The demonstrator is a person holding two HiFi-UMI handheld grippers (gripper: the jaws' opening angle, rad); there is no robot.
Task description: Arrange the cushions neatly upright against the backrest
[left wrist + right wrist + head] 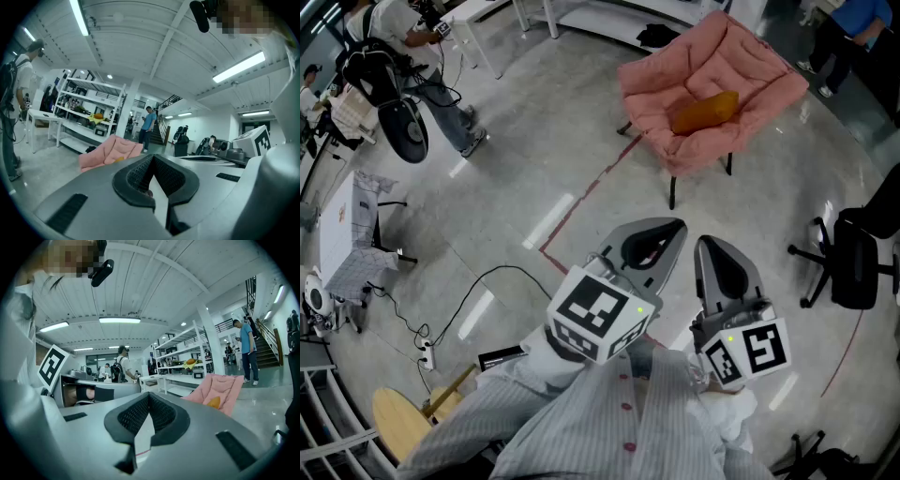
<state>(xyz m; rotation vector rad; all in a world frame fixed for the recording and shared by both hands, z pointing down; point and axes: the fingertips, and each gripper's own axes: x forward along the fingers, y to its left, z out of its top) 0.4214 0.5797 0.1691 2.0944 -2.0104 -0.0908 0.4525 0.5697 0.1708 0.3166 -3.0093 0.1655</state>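
Holding nothing, left tool (661, 242) and right tool (719, 258) sit fully closed, well apart from the orange cushion (705, 111).

My head camera looks steeply down from above; the pink chair (712, 89) is far ahead. The cameras on the left gripper (668, 236) and right gripper (717, 249) sit low and face that same chair, well away.
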